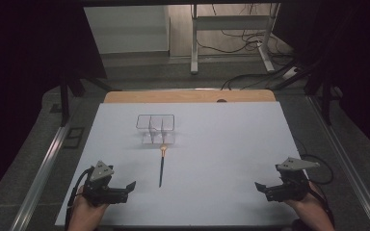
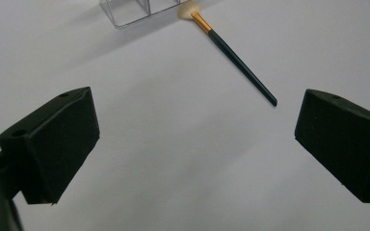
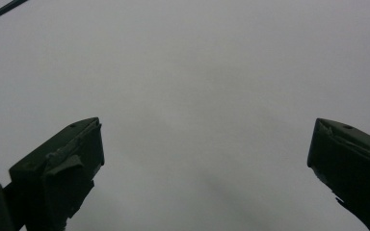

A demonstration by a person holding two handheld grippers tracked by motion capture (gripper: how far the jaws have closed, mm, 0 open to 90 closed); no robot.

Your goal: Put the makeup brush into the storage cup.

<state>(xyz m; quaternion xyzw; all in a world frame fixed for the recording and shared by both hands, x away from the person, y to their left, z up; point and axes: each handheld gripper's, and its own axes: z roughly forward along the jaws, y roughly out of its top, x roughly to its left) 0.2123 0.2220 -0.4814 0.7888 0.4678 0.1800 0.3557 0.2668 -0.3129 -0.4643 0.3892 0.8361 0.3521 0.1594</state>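
A white table carries everything here, and the clear compartment organizer makes the handiest landmark: it stands a little left of the table's middle, toward the far side, upright, its dividers showing through the walls. Its near corner also appears at the top of the left gripper view.

The left gripper sits well apart from the organizer, down at the near left edge of the table, held in a hand; its jaws stand wide apart with nothing between them. The right gripper is farther still from the organizer, at the near right edge, also gaping wide over bare table, gripping nothing.

The makeup brush lies flat on the table, its pale bristle head touching or just beside the organizer's near wall, gold ferrule next, and the dark handle running away from the organizer toward the person.
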